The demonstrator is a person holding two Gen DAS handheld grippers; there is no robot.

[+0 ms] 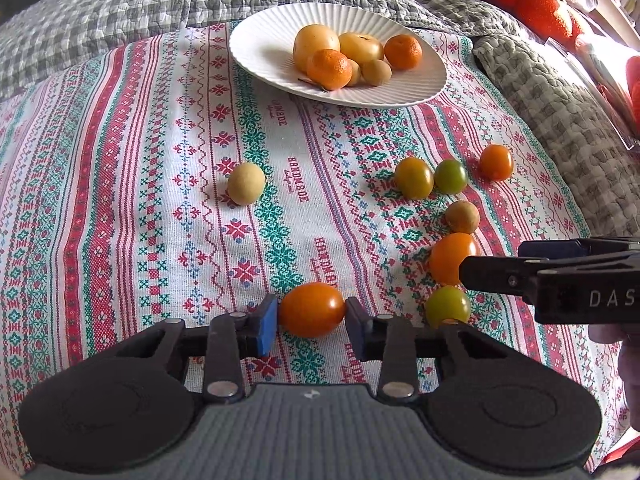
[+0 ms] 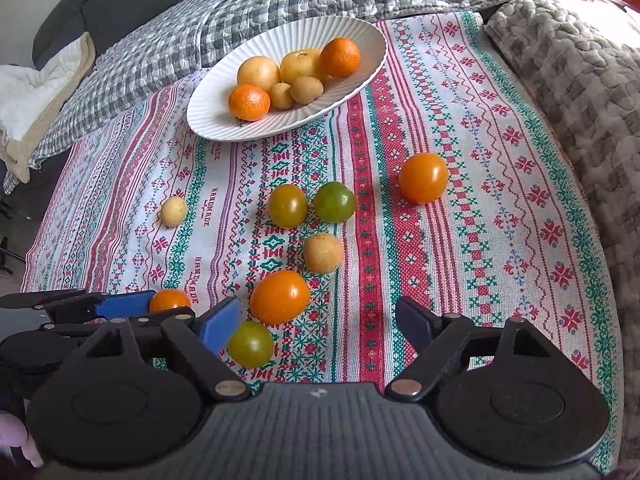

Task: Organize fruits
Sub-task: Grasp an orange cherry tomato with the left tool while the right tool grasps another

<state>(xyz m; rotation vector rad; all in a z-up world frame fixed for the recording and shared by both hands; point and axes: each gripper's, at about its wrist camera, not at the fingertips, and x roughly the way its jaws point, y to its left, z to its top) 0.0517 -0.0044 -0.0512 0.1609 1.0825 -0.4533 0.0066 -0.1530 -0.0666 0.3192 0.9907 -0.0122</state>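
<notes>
My left gripper (image 1: 312,314) is shut on an oval orange tomato (image 1: 312,310), with a blue pad pressed against each end as it lies on the patterned cloth. In the right wrist view, my right gripper (image 2: 318,324) stands open low over the cloth. A bigger orange tomato (image 2: 280,296) and a green tomato (image 2: 251,343) lie just inside its left finger, untouched. The white ribbed plate (image 1: 256,52) at the far side holds two yellow fruits, two mandarins and two small tan fruits.
Loose on the cloth are a tan fruit (image 1: 247,183), a yellow-green tomato (image 2: 287,205), a green tomato (image 2: 334,202), an orange tomato (image 2: 423,178) and another tan fruit (image 2: 323,253). A grey checked quilt (image 1: 120,4) and a knitted blanket (image 2: 580,92) border the cloth.
</notes>
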